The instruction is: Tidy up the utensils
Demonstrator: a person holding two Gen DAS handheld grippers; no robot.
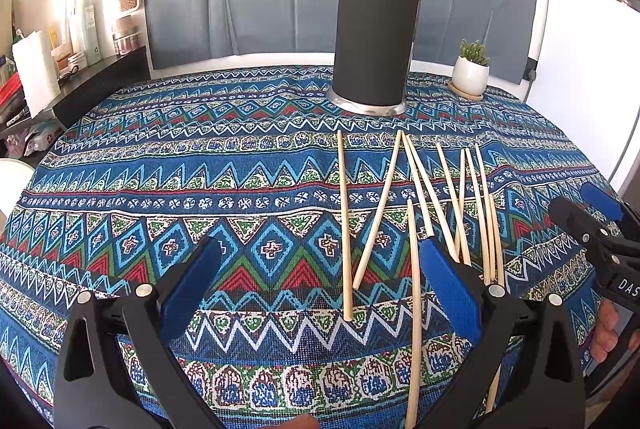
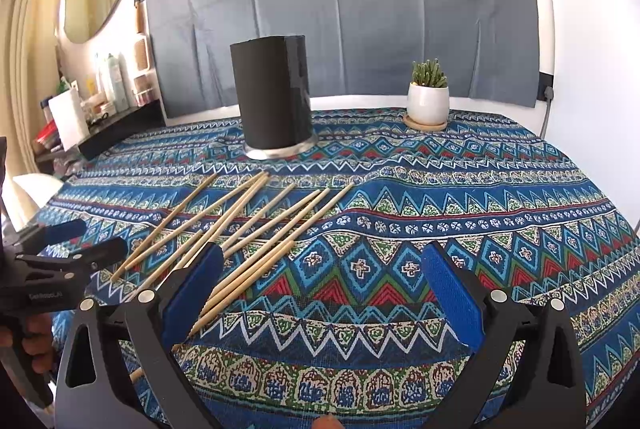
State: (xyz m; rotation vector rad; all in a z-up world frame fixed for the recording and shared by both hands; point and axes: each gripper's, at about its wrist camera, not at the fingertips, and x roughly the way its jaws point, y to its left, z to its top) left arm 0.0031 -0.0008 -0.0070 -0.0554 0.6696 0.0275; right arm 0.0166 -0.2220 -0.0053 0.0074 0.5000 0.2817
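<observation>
Bamboo chopsticks [image 1: 440, 205] loose on cloth, long axes toward black holder [image 1: 374, 45]. Nearest left gripper [image 1: 324, 289], jaws spread, empty. Right gripper [image 2: 320, 293] spread too, chopsticks off to its left.

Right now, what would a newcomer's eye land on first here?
The loud blue patterned tablecloth fills both views. On it, a scatter of wooden chopsticks lies loose and crossing, nearer the cameras than the tall black holder standing upright. A small potted cactus sits to that holder's right.
</observation>
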